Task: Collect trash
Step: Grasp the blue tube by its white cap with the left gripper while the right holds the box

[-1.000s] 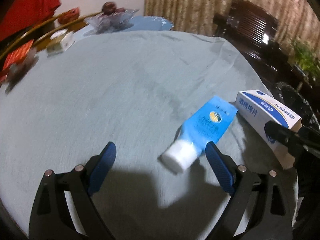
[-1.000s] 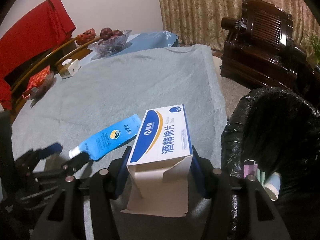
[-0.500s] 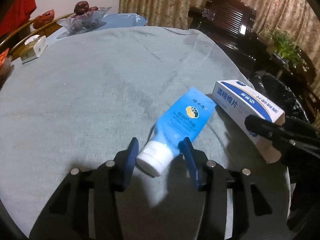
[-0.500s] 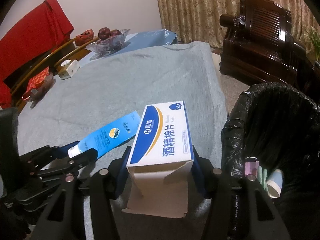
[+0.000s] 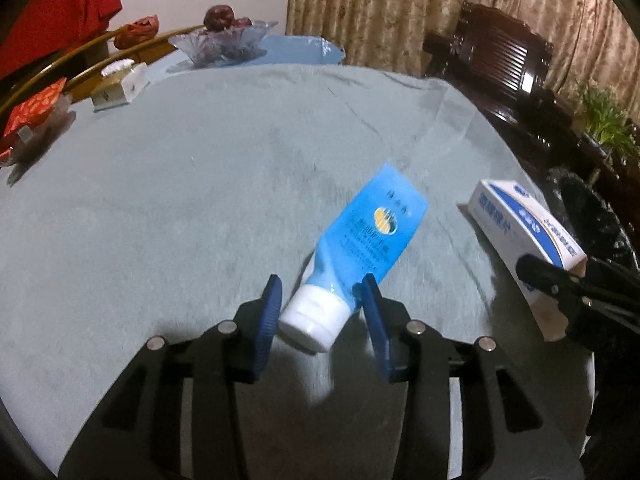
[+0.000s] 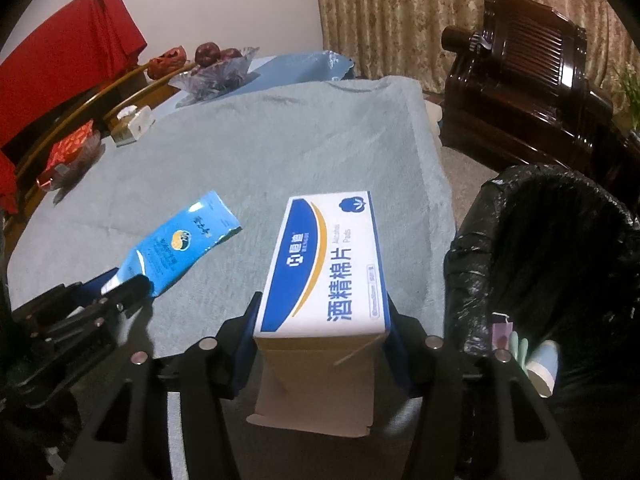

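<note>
Having just been closing, now pinching the blue tube (image 5: 362, 258) at its white cap in the left gripper (image 5: 320, 312) above the surface (image 5: 180, 200), clamping the box (image 6: 326, 268) in the right gripper (image 6: 322, 320) beside the bin (image 6: 560, 260), readying both for dropping.

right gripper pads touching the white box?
Touching. Right wrist view: the right gripper clamps the white box, both blue pads flush against its side walls, no gap visible.

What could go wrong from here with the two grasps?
1. The left gripper, whose fingers have just been closing, holds the blue tube only at its white cap; the long body could swing or slip out.
2. The white box in the right gripper has an open flap that might catch the black bin bag's rim.
</note>
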`<state>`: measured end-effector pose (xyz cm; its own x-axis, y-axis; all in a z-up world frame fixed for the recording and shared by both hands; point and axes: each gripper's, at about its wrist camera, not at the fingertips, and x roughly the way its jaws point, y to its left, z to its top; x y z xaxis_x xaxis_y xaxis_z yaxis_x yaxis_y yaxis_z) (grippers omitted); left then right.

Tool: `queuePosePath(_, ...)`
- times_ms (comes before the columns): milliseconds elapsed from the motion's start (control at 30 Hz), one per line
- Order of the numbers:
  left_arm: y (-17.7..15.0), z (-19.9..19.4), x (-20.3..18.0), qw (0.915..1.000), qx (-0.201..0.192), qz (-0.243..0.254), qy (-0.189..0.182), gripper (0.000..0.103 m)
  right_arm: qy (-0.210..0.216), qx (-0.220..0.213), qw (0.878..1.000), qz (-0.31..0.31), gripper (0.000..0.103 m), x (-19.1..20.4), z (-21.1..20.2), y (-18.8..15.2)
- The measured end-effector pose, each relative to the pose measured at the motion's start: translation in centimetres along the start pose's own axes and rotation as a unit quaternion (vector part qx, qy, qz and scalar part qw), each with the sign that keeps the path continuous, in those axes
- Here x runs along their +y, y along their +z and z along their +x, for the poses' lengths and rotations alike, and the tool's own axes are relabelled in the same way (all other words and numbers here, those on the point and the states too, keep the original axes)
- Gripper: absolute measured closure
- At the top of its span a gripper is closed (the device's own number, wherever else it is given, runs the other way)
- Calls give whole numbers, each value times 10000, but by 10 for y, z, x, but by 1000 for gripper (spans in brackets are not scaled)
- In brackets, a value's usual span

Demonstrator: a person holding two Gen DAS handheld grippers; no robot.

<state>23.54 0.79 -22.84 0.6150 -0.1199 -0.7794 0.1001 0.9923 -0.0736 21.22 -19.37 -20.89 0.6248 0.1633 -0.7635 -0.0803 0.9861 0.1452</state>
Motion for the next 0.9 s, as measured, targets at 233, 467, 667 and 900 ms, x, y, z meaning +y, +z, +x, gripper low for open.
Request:
queuePosePath(233, 3, 12, -3, 9996, 103, 239, -120, 39, -68, 57, 10000, -34, 45, 2, 10, 2)
queuePosePath(467, 11, 20, -4, 9988, 79, 483, -94, 60, -120, 59, 9999, -40, 38, 2, 18, 7)
queuePosePath(667, 12, 18, -2, 9994, 1, 319, -93, 63, -162, 157, 9997, -112, 49, 8, 27, 10)
queuePosePath(900, 14, 5, 0, 9998, -133, 115, 16, 76, -95, -38, 9993, -373, 49, 16, 12, 14)
